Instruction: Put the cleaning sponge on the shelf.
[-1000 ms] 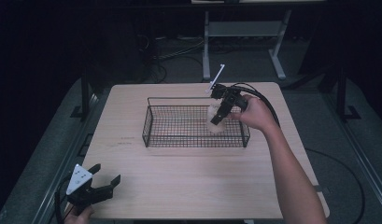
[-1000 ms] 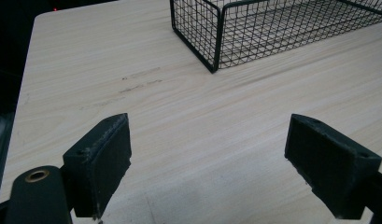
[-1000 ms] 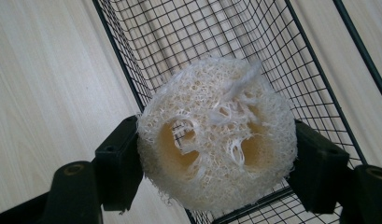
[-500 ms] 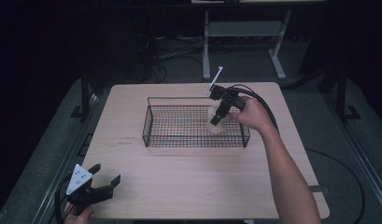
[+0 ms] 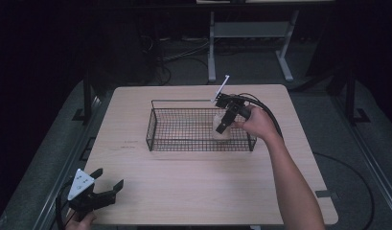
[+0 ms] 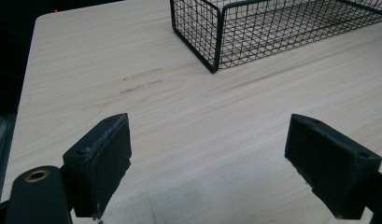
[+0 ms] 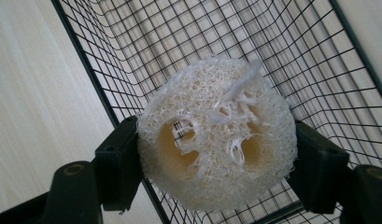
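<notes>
High view: the right tool (image 5: 223, 125) grips a loofah slice (image 5: 222, 133) inside the wire basket (image 5: 184, 143), arm stretched forward; the left tool (image 5: 100, 189) rests at the wooden surface (image 5: 193, 187) edge.

Left gripper view: jaws spread, released.

Right gripper view: jaws clamp the loofah slice (image 7: 216, 135) over the basket's mesh.

A light wooden table (image 5: 198, 191) is lit from above, while the room around it is left in darkness. Grey floor (image 5: 356, 158) is seen to both sides of the table. Beyond the table's far edge, a pale metal frame (image 5: 248, 33) is set on the floor, and dark cables (image 5: 174, 55) are strewn beside its left leg.
</notes>
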A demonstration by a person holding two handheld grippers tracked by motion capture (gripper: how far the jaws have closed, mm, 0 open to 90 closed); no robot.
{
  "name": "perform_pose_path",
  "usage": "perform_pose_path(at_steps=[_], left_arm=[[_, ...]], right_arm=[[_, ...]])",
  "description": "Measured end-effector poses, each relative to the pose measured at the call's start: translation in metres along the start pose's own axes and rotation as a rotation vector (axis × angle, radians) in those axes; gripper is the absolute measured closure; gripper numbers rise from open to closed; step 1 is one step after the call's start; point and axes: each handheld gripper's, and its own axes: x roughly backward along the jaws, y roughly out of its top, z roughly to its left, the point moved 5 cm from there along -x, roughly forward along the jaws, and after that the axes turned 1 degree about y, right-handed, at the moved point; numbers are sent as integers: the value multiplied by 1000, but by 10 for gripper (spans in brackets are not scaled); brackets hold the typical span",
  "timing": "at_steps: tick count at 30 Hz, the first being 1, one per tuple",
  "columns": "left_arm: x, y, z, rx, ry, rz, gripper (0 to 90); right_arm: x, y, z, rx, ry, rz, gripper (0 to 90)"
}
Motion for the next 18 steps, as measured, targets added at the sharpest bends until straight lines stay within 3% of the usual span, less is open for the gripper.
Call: perform_pose_path(at_steps=[18], left_arm=[[-2,0,1,3,-2,2,138]], right_arm=[[-29,-11,-6,-36,33,14,274]])
